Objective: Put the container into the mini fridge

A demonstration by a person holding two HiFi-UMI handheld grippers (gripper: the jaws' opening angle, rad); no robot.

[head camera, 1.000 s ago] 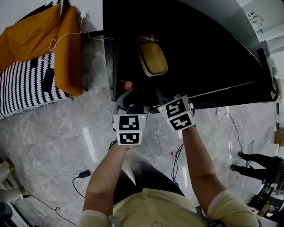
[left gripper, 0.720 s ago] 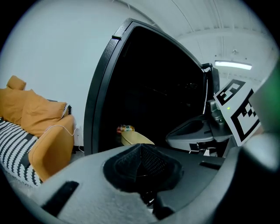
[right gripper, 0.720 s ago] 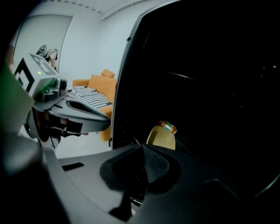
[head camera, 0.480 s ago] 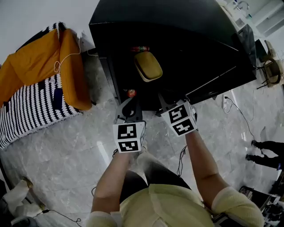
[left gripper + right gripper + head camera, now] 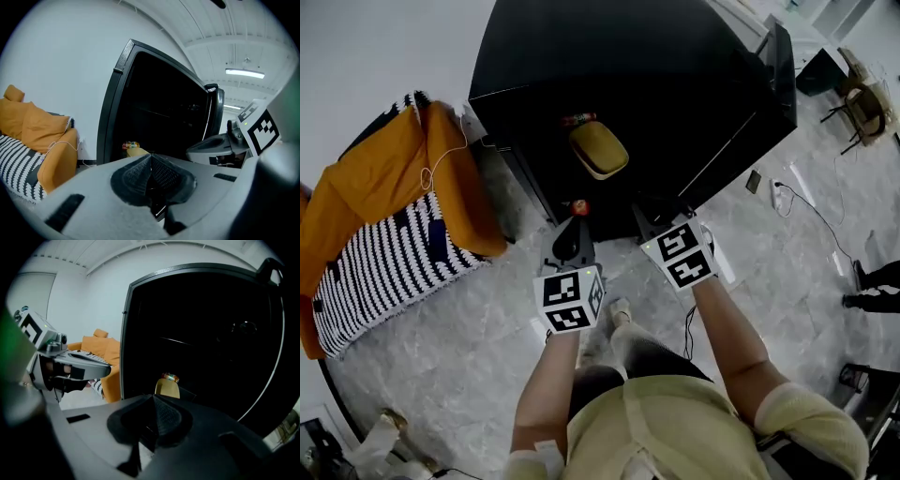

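In the head view the black mini fridge stands open on the marble floor, and the yellow container sits inside it on the dark floor of the compartment, with a small can lying just behind it. Both tools hang in front of the opening: the left gripper low at the fridge's front edge, the right gripper beside it. An orange cushion and a striped blanket lie to the left. In the left gripper view the 2 jaws are pressed together with nothing between them; beyond them a yellow sliver, probably the container, shows beside the can. In the right gripper view the jaws likewise meet, empty, and the container stands well apart from them inside the fridge
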